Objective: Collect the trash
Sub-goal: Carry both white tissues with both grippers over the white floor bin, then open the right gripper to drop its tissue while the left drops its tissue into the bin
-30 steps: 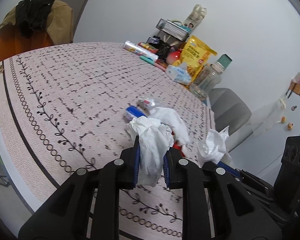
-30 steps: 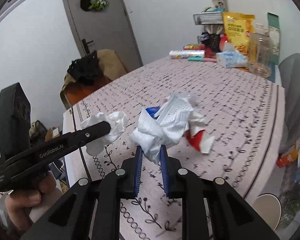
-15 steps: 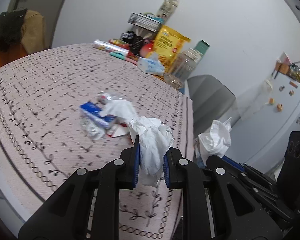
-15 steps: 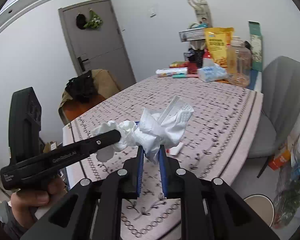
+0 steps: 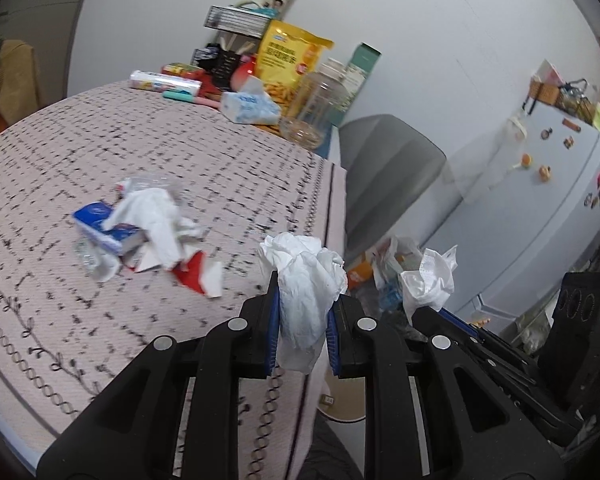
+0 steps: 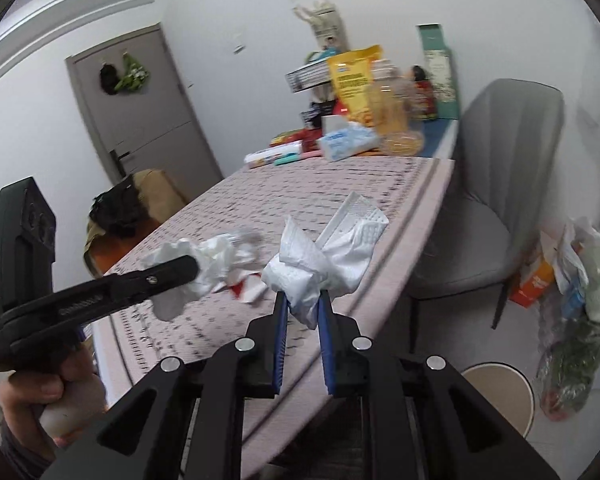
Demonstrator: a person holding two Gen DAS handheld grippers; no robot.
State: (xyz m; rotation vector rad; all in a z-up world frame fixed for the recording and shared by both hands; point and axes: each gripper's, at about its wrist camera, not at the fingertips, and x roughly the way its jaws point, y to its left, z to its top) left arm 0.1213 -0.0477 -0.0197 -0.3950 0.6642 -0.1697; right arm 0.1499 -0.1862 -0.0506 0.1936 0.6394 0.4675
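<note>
Two black hand-held tools with blue pads each carry a wad of trash just off the near edge of a table (image 5: pixel 40 184) covered in a pale pink cloth with black dashes and vine borders. In the left wrist view, the left tool (image 5: pixel 303 320) sits at the lower centre of the frame, its pads pressed onto a crumpled white tissue (image 5: pixel 304 276) that stands up between them, pinched low so the loose paper cannot slip out. At the lower right of that frame the right tool (image 5: pixel 428 308) shows from the side, gripping a second bundle. In the right wrist view, this crumpled white tissue with a ribbed white mask-like strip (image 6: pixel 324 268) fills the centre, clamped at its base between the pads. Both loads appear lifted clear of the table for carrying to a bin; a round beige-rimmed container (image 6: pixel 496 396) on the floor at the lower right of the right wrist view looks a likely target, though what it is remains unclear. More trash waits on the table at the left middle of the left wrist view: a blue and white small carton (image 5: pixel 104 228), loose white tissue (image 5: pixel 156 216) and a red and white wrapper scrap (image 5: pixel 200 276).
</note>
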